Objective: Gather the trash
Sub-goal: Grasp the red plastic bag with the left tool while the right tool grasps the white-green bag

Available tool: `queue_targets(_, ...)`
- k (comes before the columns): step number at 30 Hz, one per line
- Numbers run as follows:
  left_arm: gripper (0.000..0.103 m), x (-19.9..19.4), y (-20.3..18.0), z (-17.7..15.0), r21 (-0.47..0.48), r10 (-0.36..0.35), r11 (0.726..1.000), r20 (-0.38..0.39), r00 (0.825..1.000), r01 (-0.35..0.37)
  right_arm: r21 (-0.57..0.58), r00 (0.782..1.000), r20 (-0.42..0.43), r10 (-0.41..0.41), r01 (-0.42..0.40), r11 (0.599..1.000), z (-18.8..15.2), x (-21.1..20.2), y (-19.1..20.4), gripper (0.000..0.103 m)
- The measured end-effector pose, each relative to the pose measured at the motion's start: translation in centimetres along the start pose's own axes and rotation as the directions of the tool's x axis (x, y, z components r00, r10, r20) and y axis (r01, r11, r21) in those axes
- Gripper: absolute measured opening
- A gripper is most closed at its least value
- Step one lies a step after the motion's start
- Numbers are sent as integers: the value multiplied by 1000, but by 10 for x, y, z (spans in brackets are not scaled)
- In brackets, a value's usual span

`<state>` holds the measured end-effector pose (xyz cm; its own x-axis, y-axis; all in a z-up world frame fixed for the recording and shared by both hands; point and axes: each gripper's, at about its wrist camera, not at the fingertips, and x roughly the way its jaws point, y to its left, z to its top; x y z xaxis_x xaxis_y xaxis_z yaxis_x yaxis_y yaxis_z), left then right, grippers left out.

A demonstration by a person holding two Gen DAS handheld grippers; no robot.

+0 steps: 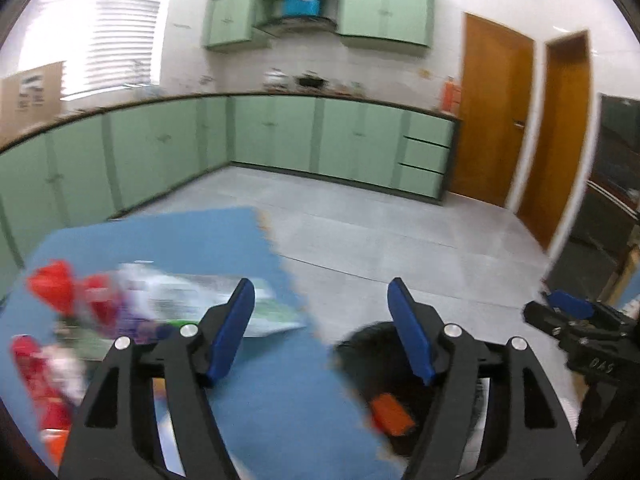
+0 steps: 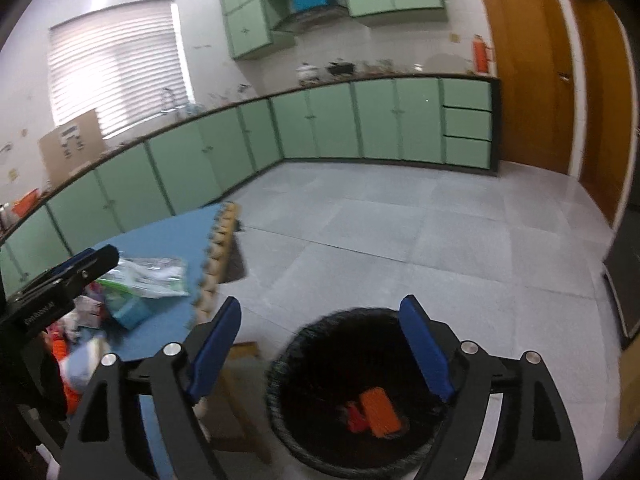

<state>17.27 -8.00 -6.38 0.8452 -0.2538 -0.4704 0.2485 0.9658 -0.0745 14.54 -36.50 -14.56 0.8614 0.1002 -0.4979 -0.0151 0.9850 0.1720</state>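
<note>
KITCHEN, mid-cleanup: Both handheld grippers hang empty, jaws wide apart, w/ nothing between the blue pads. The right gripper [image 2: 320,344] sits directly above the black bin [image 2: 288,400] on the tiled floor, just off the table's right edge; an orange packet [image 2: 379,412] and a red scrap [image 2: 354,420] already lie at the bottom. The left gripper [image 1: 322,332] straddles the table's right edge, over the blue mat [image 1: 280,400]. Remaining trash is heaped toward the mat's left side: a green-and-white plastic wrapper [image 2: 152,276] near the far edge, red wrappers [image 1: 56,284] at the left, plus more blurred pieces I can't ID.

Judgement: job looks partly done, next pick prob. the wrapper. Risks: thin film is slippery and flat, so pads may close on mat instead or lose it in transit; pile is tangled, so one grab could drag neighbours off the edge; the two tools work close together and could clash near the bin.
</note>
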Motion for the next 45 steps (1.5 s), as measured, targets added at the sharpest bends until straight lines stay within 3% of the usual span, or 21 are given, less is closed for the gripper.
queue_targets(4,67,-24,48,3,-25,131,991,21,991,-131,-65,995,-2,97,-97,993,7,17,48,80)
queue_targets(8,68,-42,96,6,-71,258,964,22,966,-256,-123,981,-23,194,-196,973,10,37,98,80)
queue_targets(12,68,-48,129,4,-112,324,940,-2,946,-322,-183,962,-56,269,-275,944,6,59,145,80)
queue_targets(21,68,-52,166,-15,-146,349,925,-42,936,-351,-304,951,-92,295,-309,901,-1,93,217,80)
queue_targets(31,68,-46,190,-27,-157,365,915,-65,929,-371,-361,956,-117,269,-293,885,-5,122,230,79)
queue_targets(37,68,-41,195,-30,-166,357,916,-78,931,-365,-367,951,-148,273,-309,877,-4,135,231,67)
queue_targets(40,68,-38,195,-30,-167,354,917,-82,932,-363,-364,941,-174,289,-334,870,-4,139,229,52)
queue_targets(42,68,-37,195,-30,-168,354,917,-85,932,-363,-351,928,-192,320,-369,860,-3,139,227,35)
queue_targets(45,68,-37,195,-30,-165,354,917,-85,931,-364,-356,927,-183,328,-373,857,-1,136,227,26)
